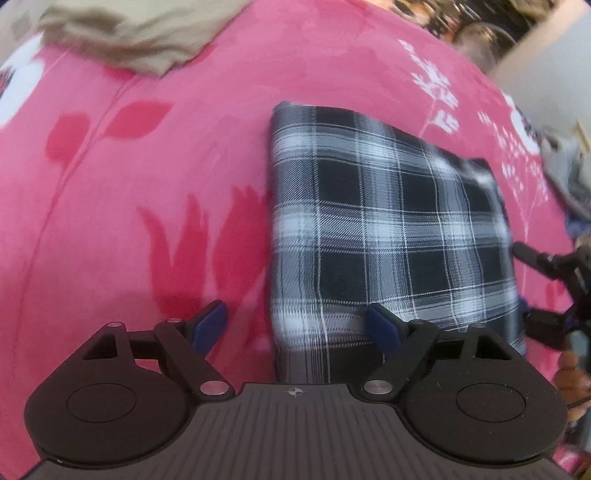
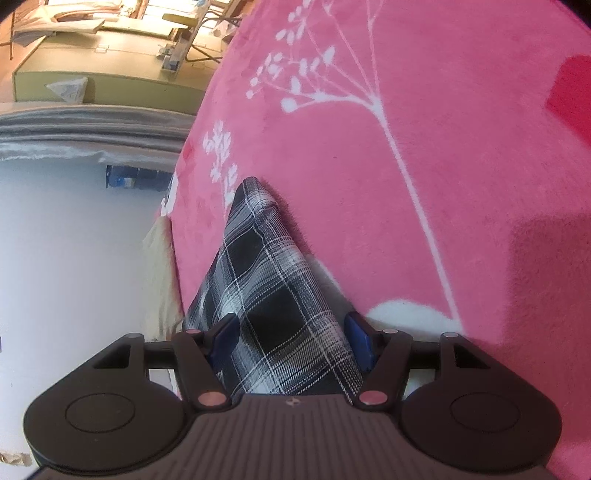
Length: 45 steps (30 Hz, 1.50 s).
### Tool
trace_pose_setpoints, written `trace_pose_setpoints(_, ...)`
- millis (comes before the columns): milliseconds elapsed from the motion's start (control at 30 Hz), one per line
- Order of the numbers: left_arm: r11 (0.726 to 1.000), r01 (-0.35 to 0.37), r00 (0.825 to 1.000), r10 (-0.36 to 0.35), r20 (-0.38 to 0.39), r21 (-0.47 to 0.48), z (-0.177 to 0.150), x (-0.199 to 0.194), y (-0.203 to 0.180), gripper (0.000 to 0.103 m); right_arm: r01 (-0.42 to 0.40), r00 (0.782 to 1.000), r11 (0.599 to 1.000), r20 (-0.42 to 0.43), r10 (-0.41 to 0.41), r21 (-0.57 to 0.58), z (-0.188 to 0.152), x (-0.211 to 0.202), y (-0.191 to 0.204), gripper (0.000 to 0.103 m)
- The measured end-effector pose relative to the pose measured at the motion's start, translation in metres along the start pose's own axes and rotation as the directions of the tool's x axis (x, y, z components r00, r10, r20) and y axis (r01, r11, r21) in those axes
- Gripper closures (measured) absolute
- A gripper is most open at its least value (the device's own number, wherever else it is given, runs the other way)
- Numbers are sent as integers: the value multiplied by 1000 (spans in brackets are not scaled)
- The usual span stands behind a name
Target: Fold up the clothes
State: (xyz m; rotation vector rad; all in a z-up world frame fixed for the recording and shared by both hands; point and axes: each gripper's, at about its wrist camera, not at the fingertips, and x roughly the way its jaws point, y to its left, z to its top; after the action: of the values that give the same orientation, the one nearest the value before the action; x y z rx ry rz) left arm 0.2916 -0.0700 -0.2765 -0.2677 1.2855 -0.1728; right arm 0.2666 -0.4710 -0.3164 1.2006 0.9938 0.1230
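Pink floral blanket [image 1: 229, 122] under folded plaid garment [image 1: 388, 229]; both tools spread apart.

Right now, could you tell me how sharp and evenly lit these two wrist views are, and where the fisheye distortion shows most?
Left wrist view: motion-smeared; the plaid garment has soft edges, and the beige cloth is blurred; the pink blanket bulges like a dome. Right wrist view: sharper; the plaid weave is crisp, a dark shadow patch falls on the blanket at right, and the room at upper left looks warm and bent.
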Motion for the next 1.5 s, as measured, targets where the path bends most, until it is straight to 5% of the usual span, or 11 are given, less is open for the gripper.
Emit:
trace_pose_setpoints(200, 994, 62, 998, -59, 32, -85, -10, -13, 12, 21, 4, 1000, 999, 19, -4, 34, -3, 0, -2, 38)
trace_pose_setpoints(467, 982, 180, 982, -176, 70, -55, -17, -22, 13, 21, 38, 999, 999, 20, -39, 17, -4, 2, 5, 38)
trace_pose_setpoints(1500, 980, 197, 980, -198, -20, -27, -30, -5, 8, 21, 19, 1000, 1000, 8, -19, 1, -3, 4, 3, 38)
